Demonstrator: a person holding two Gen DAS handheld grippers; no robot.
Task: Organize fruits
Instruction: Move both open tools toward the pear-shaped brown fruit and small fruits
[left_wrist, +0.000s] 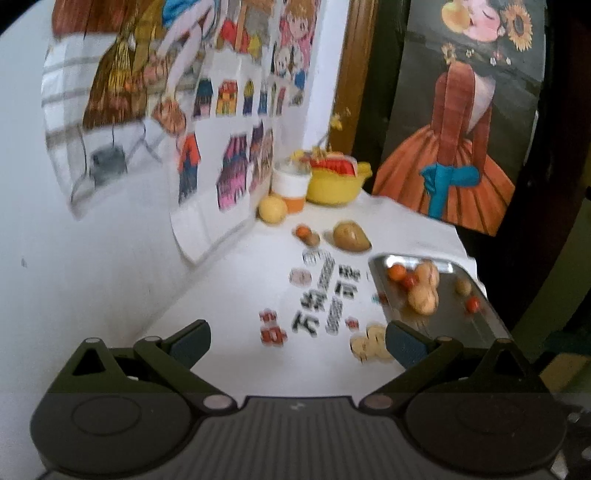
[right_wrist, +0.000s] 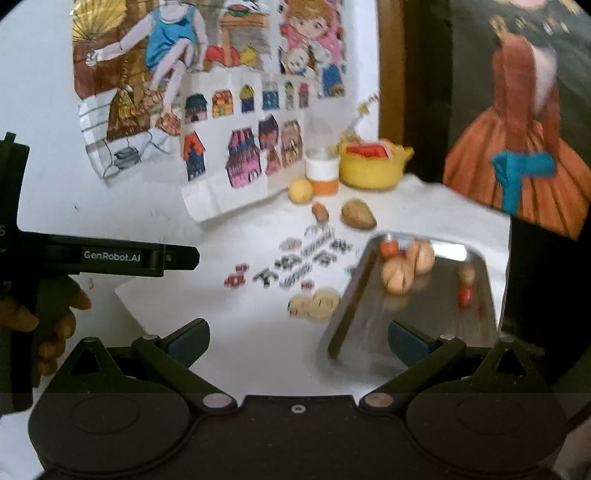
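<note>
While both tongs, left (left_wrist: 297, 341) and right (right_wrist: 297, 341), hang spread and empty: walnuts (right_wrist: 406, 267) already in steel tray (right_wrist: 424, 332) by counter's right edge; another pair (right_wrist: 314, 304) just outside. Risk: blurred views, misjudged pinch, round fruit rolling off.

Left gripper (left_wrist: 297, 345): black linkage arms, silver pivot pins, blue-grey finger pads (left_wrist: 190, 341); ribbed grey body.
Right gripper (right_wrist: 297, 343): same build — smooth black body, one centre screw.
Marking: white "GenRobot.AI" lettering — on the left gripper's side.
</note>
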